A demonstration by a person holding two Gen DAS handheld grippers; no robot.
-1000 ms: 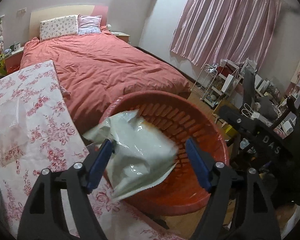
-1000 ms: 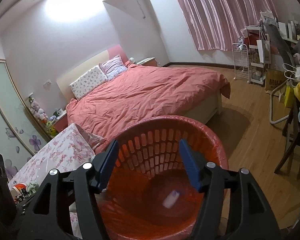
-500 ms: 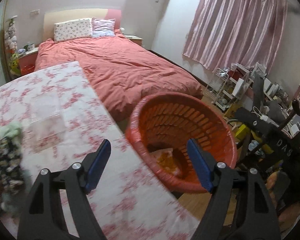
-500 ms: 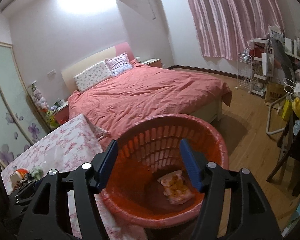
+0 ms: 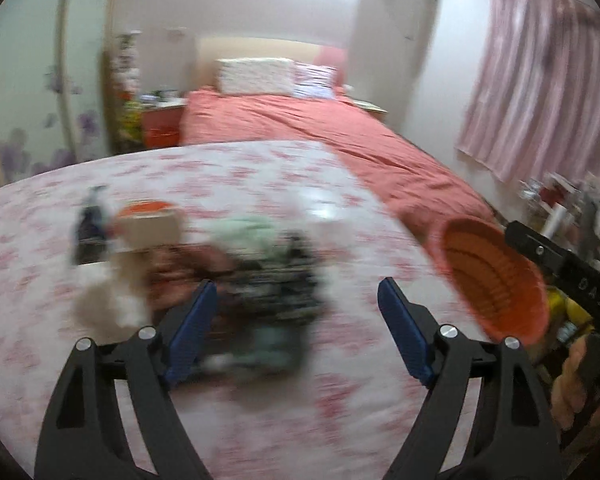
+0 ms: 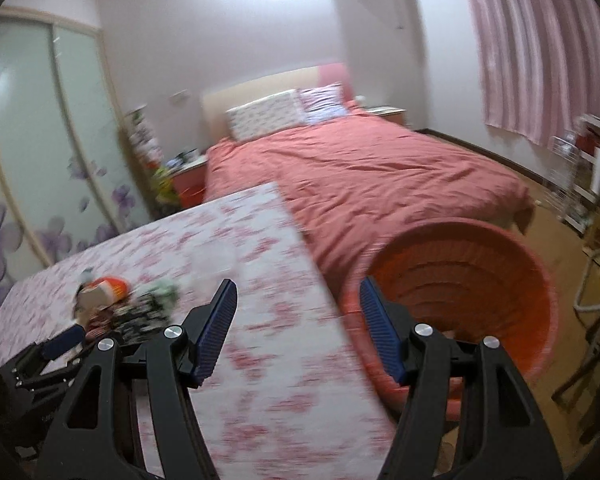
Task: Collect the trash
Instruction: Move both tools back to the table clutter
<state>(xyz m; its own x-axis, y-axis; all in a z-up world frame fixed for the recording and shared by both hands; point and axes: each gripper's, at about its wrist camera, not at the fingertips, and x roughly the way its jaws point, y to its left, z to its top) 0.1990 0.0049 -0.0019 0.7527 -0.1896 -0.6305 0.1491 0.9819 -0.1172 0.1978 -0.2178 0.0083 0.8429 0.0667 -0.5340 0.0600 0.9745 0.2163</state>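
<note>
The left gripper (image 5: 296,316) has swung away from the basket (image 5: 496,276), which now sits at the table's right edge, and faces the blurred trash pile (image 5: 236,264) mid-table, jaws empty and wide. The bag it carried is gone from it. The right gripper (image 6: 298,330) has shifted left from over the basket (image 6: 460,280) to the table edge (image 6: 312,264).

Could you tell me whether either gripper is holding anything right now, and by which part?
Nothing is held. The left gripper and the right gripper are both open, with nothing between their fingers.
</note>
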